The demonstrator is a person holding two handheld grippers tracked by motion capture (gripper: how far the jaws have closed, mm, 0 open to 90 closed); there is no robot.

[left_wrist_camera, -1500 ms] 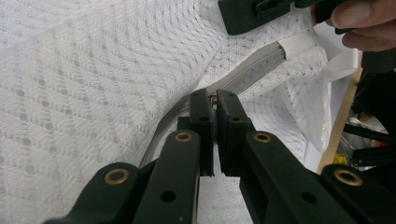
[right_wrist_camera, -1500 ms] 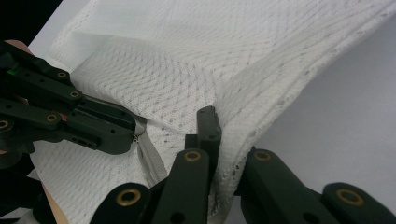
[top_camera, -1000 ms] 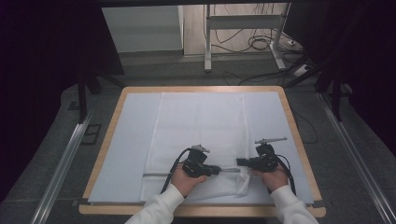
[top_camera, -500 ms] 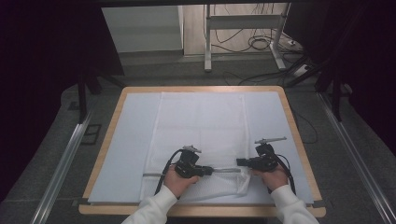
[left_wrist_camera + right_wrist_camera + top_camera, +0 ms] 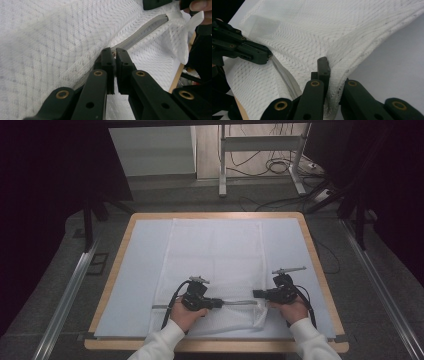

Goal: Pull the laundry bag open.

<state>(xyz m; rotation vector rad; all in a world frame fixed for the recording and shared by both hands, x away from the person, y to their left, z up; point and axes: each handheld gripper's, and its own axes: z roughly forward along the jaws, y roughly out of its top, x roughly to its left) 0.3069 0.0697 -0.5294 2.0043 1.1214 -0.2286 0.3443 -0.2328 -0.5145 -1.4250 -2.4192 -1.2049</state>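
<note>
A white mesh bag (image 5: 215, 255) lies flat on the pale mat, with a grey zipper (image 5: 240, 302) running across its near end. My left gripper (image 5: 220, 303) points right and is shut on the zipper's slider (image 5: 114, 53); in the left gripper view, the grey zipper tape (image 5: 142, 31) runs away up and to the right. My right gripper (image 5: 255, 294) points left and is shut on the bag's right edge, where the mesh (image 5: 312, 30) folds up between its jaws (image 5: 329, 63). The left gripper (image 5: 268, 57) shows at the left of the right gripper view.
The table has a wooden rim (image 5: 112, 285) around a light mat (image 5: 142, 270). Metal rails (image 5: 70, 290) run along the floor on both sides. A stand's legs and cables (image 5: 280, 167) lie beyond the far edge. A hand (image 5: 200, 5) holds the other gripper nearby.
My left gripper has slid left along the zipper, away from the right gripper, and more grey zipper tape shows between them. The right gripper has stayed put.
</note>
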